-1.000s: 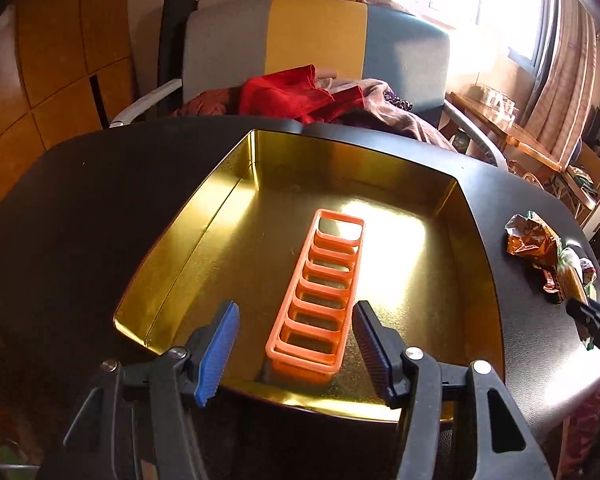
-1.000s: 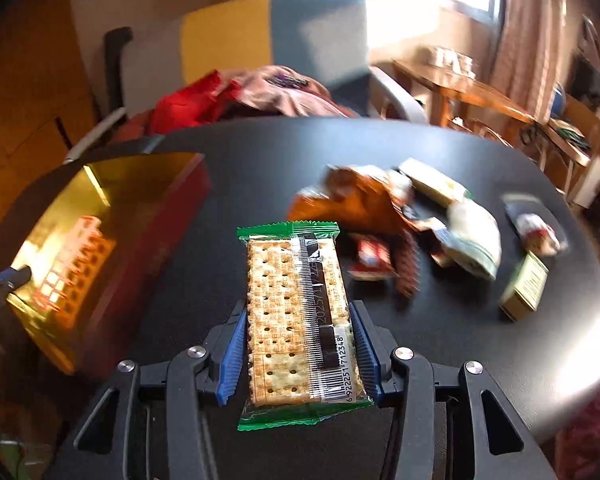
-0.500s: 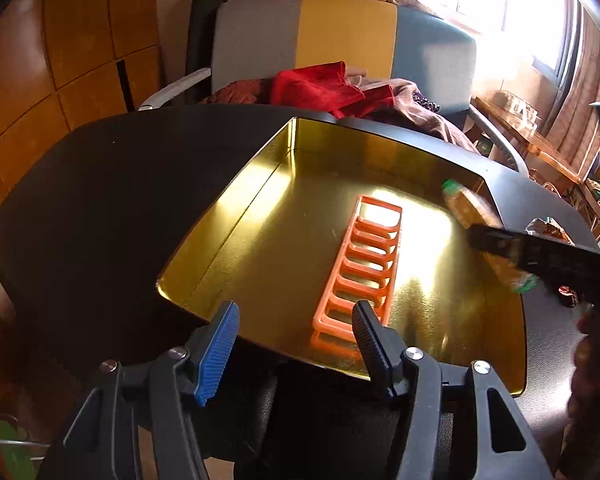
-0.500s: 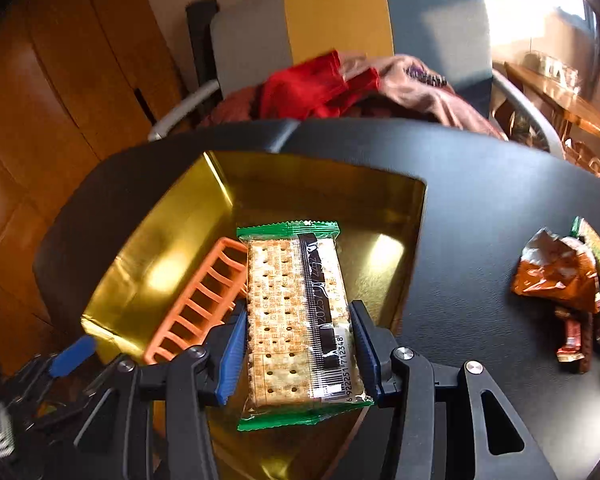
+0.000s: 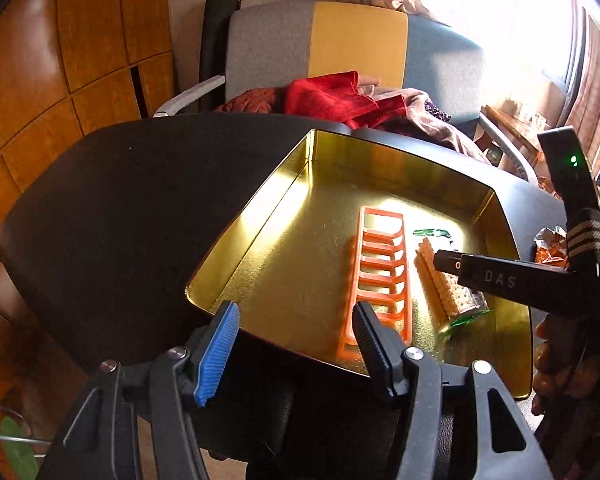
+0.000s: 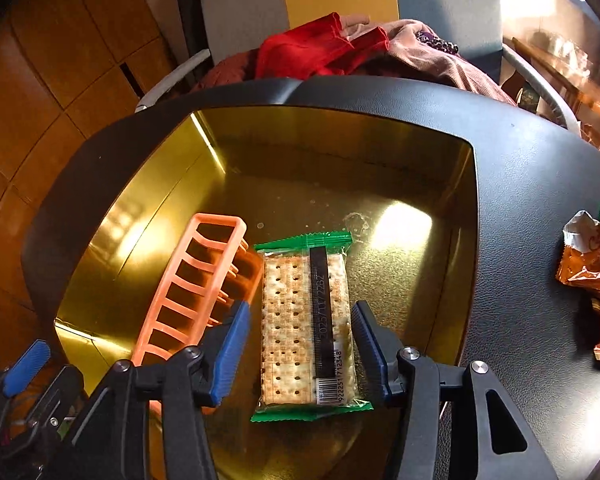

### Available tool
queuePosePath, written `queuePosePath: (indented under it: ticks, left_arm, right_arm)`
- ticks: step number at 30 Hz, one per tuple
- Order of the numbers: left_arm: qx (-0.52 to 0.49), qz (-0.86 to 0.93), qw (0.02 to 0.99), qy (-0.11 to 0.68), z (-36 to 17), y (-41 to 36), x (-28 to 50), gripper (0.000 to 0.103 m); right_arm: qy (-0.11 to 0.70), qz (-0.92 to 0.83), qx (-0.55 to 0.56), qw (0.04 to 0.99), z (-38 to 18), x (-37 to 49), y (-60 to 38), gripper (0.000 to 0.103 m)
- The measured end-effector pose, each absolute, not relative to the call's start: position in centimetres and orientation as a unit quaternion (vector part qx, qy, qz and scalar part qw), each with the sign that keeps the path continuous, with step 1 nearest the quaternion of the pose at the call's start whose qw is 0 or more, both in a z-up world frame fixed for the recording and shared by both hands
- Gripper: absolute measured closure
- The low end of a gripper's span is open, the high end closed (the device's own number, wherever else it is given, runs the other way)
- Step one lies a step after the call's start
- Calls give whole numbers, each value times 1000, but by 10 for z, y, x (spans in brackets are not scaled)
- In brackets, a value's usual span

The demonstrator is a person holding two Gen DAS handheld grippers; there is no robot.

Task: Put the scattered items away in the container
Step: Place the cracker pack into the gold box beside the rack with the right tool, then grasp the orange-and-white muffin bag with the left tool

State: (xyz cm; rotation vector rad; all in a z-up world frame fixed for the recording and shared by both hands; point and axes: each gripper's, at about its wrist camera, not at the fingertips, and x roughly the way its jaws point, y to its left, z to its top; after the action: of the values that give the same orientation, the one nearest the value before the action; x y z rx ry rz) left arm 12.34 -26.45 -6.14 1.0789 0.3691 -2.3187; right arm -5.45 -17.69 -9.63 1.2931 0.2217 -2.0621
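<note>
A gold tin sits on the black table. Inside lie an orange plastic rack and a green-edged cracker packet. My right gripper is open over the tin, its pads apart from the packet's sides; the packet lies on the tin floor between them. My left gripper is open and empty at the tin's near edge, in front of the rack.
Loose snack wrappers lie on the table right of the tin. A chair heaped with red cloth stands behind the table. A wooden wall is at the left.
My right gripper carried the cracker packet from the table's right side over the tin, then opened; the packet now lies inside beside the rack. My left gripper drew back leftward.
</note>
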Motion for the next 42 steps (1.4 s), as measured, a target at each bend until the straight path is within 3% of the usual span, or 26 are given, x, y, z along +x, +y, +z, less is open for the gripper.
queuePosePath:
  ticks: [6,8,20,26,33,42]
  left_arm:
    - [403,-869,254,132,-58,-254,122,43]
    - [401,-873,245,129,-55,-248,121,43]
    - [415,-894,151,81,-43,-189,91,43]
    - [430,-892,121,65,-46,-167,74,43]
    - [441,-889,106,60,-49,-156,61,43]
    - [435,-896,73,56,-40,-137,43,43]
  right_arm:
    - [42,-815,461,349,-67,-54,-146,49]
    - [23,-826,450,339,-58,-60,-126,43]
    - [-6,-890,425,167,-60,-154,17,36]
    - [-21,-878,454,147,-72,-220,45,33]
    - [17,-851,482,206,-103,-224,12,29]
    - [106,-807,456,360,-107,-129,-23,27]
